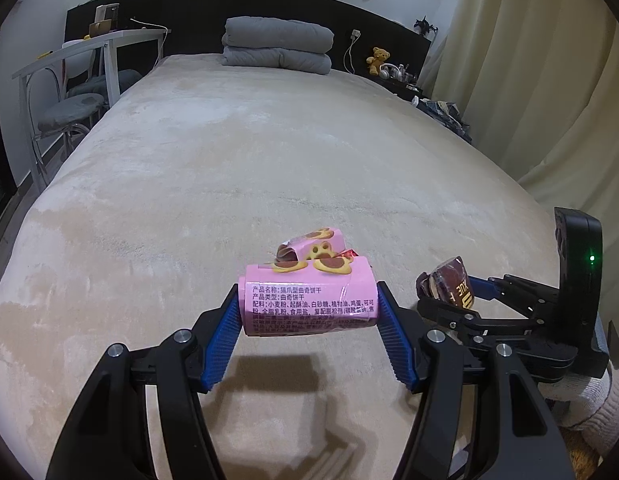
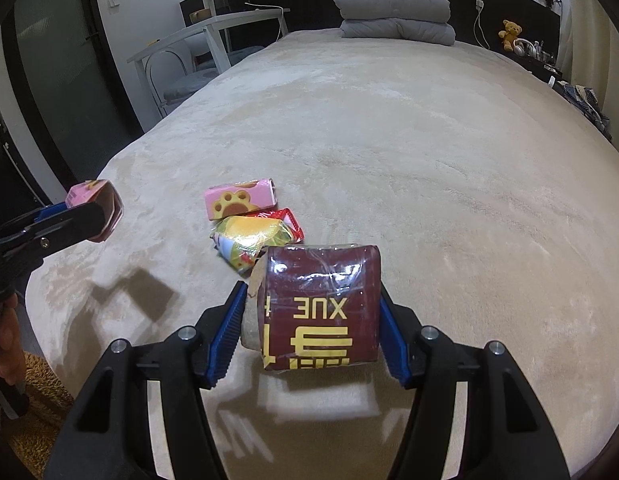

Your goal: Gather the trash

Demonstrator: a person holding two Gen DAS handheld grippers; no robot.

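Note:
My left gripper [image 1: 308,312] is shut on a pink cookie box [image 1: 309,300] with paw-print biscuits, held just above the beige bed [image 1: 229,160]; it also shows at the left of the right wrist view [image 2: 95,210]. My right gripper [image 2: 312,332] is shut on a dark red box [image 2: 319,308] with yellow letters, also seen in the left wrist view [image 1: 447,284]. On the bed ahead lie a second pink paw-print box [image 2: 239,198], a yellow crumpled wrapper [image 2: 249,240] and a red wrapper [image 2: 287,220].
A folded grey quilt [image 1: 277,46] lies at the head of the bed. A white desk with stools [image 1: 81,80] stands on the left. A nightstand with a teddy bear [image 1: 379,60] and curtains [image 1: 549,80] are on the right.

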